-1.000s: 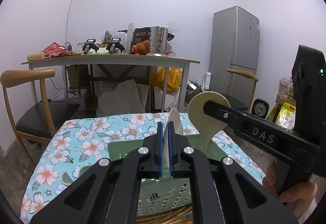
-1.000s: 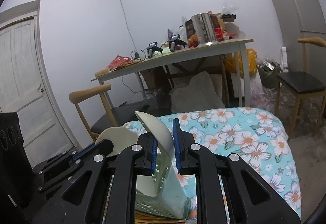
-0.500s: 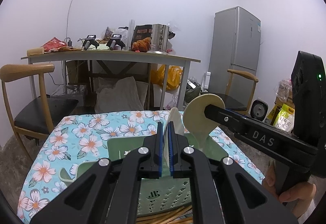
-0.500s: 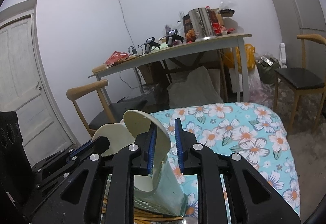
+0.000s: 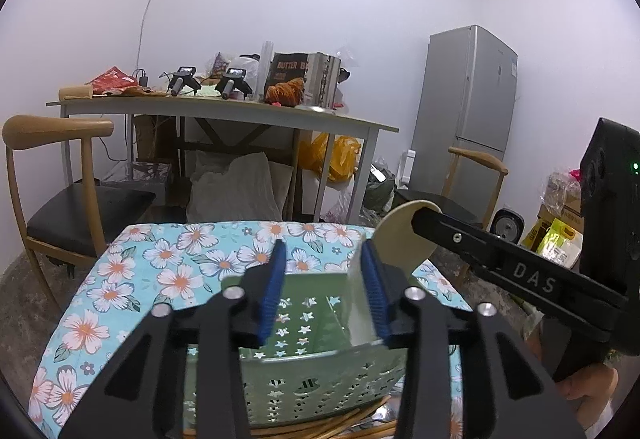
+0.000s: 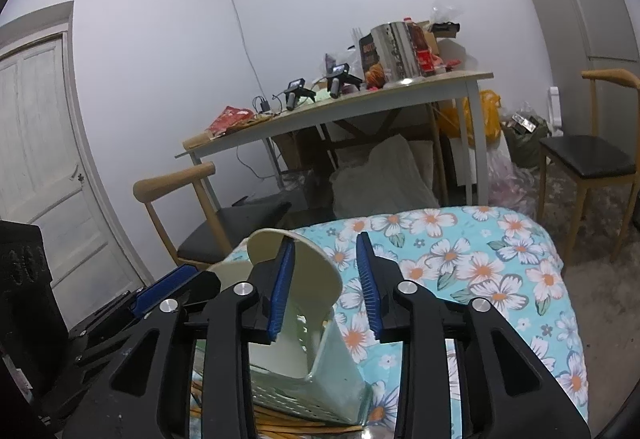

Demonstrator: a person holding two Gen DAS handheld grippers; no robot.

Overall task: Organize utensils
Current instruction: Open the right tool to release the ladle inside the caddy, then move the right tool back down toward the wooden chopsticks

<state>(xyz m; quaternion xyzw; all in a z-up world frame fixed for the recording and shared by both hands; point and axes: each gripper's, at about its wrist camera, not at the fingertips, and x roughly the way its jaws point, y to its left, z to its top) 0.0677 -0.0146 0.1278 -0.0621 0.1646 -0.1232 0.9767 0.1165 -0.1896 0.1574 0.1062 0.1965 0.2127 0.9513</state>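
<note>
Releasing cream spoons (image 6: 296, 279) into green basket (image 5: 320, 367) — left claw (image 5: 322, 289), right claw (image 6: 326, 281) just spread, gripping nothing; risk: withdrawing carelessly, snagging spoon, tipping basket.

A floral-clothed table (image 5: 132, 303) carries a green perforated basket (image 5: 320, 391) at 6 o'clock, wooden chopsticks (image 5: 320, 429) beside it.

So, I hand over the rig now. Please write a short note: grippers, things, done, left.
Left gripper: jaws just opened, nothing pinched; a pale spoon leans by its right pad.
Right gripper: jaws just opened, its spoon loose by the left pad.
Both spoons stand in the green basket on the floral cloth.
Left: chopsticks lie beside the basket.
</note>
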